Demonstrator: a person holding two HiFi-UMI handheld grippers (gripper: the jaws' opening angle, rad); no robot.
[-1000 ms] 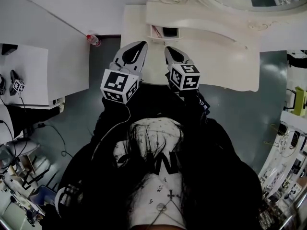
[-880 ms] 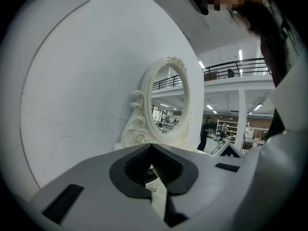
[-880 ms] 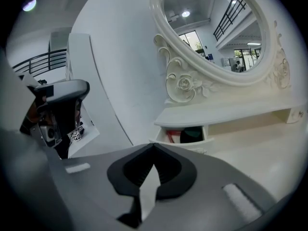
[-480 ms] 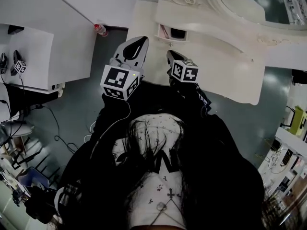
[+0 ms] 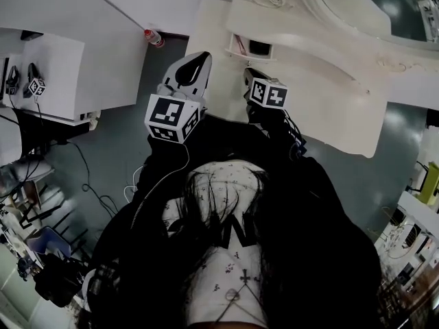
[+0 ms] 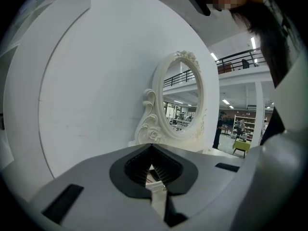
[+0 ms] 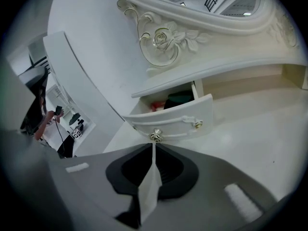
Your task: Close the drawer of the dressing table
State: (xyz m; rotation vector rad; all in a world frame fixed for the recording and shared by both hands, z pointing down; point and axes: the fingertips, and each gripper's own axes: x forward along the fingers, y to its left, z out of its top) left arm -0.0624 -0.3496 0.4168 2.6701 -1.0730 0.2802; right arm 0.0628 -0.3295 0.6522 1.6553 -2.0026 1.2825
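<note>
The white dressing table (image 5: 322,88) has a small drawer (image 5: 250,46) standing open at its left end. In the right gripper view the drawer (image 7: 169,113) shows its front pulled out, with two metal knobs (image 7: 155,135) and red and dark green items inside. My right gripper (image 7: 153,146) is shut and empty, its tips just below the left knob. In the head view the right gripper (image 5: 251,73) sits close in front of the drawer. My left gripper (image 5: 197,60) is shut and held to the drawer's left, pointing toward the oval mirror (image 6: 182,100).
A white wall panel (image 5: 103,5) runs along the left behind the table. A side desk (image 5: 41,74) with spare grippers stands at far left, with cables on the grey floor (image 5: 110,163). A red-capped bottle (image 5: 153,37) lies by the wall base.
The right gripper has reached nearer to the drawer front. The left gripper has hardly moved. The head view has swung, shifting the table rightward in the picture.
</note>
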